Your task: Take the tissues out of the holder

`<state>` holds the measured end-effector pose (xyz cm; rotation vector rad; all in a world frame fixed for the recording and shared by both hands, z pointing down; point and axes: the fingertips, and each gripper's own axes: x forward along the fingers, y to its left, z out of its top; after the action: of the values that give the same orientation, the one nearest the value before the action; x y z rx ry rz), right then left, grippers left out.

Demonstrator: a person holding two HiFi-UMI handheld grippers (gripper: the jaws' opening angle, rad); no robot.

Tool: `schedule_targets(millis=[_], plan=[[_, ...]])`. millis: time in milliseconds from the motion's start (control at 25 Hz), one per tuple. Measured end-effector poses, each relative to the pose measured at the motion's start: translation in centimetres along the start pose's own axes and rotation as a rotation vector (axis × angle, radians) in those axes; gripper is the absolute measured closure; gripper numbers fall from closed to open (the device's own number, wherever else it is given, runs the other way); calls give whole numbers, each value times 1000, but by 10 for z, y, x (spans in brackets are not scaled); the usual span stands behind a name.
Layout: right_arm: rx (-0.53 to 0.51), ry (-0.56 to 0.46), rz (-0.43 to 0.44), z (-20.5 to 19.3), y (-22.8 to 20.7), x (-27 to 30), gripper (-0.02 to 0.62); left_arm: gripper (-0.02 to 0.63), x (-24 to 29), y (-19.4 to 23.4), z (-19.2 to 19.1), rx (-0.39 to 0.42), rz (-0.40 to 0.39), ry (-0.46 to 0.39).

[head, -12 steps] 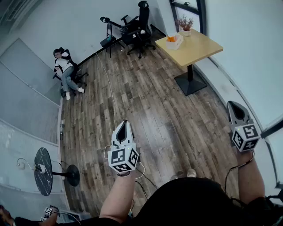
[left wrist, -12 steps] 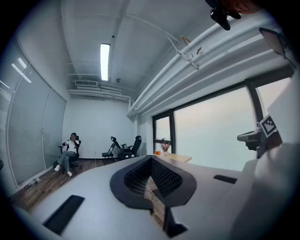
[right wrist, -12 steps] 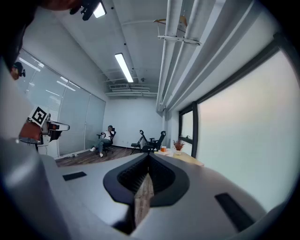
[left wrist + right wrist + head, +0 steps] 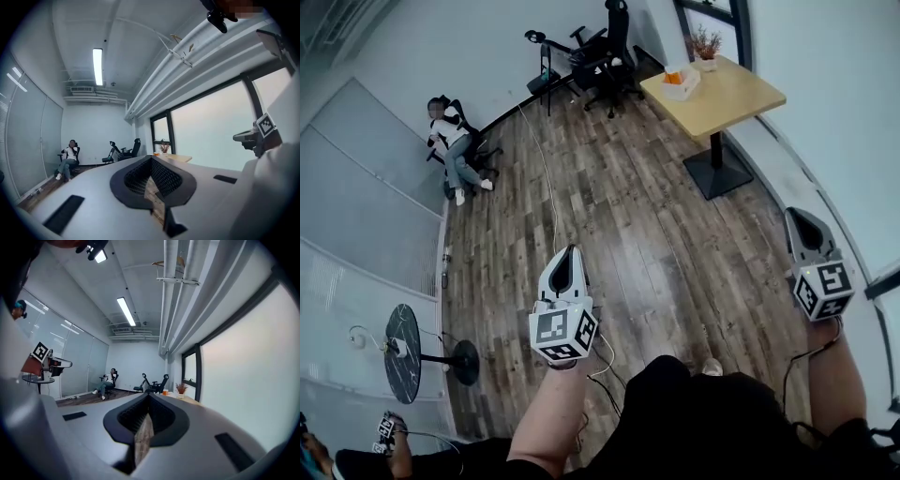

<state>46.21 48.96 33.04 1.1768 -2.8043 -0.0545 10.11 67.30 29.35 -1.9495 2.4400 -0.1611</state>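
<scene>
A person seen from above wears a black top (image 4: 694,427), with the forearms uncovered. Each hand carries a pale grey, smooth-shelled tool that tapers to a point: the left gripper (image 4: 571,251) and the right gripper (image 4: 790,215). Each has a black teardrop-shaped opening on top. At the rear of each sits a white cube printed with black square markers, the left cube (image 4: 562,335) and the right cube (image 4: 823,290). A thin white cable (image 4: 605,359) loops out below the left cube, and a dark cable (image 4: 795,361) runs beside the right forearm. Seen close, black ribbed pads (image 4: 136,177) line a spade-shaped recess, flanked by black rectangular slots (image 4: 63,214)
</scene>
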Motion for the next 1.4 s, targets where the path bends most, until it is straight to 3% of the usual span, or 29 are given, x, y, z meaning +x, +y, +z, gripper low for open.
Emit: schedule_targets(millis=[240, 360, 520, 720, 880, 1400], plan=[[75, 22, -2, -28, -12, 21, 589, 601, 10, 1, -5, -68, 32, 21], [29, -1, 6, -28, -17, 31, 589, 601, 29, 3, -12, -55, 21, 24], [12, -35, -54, -32, -32, 55, 589, 601, 73, 9, -28, -44, -1, 32], [17, 19, -110, -43, -48, 76, 589, 601, 127, 17, -36, -26, -47, 35], [37, 47, -166, -40, -58, 127, 589, 601, 176, 39, -29, -13, -46, 14], [52, 52, -162, -5, -38, 293, 589, 601, 301, 140, -7, 45, -64, -7]])
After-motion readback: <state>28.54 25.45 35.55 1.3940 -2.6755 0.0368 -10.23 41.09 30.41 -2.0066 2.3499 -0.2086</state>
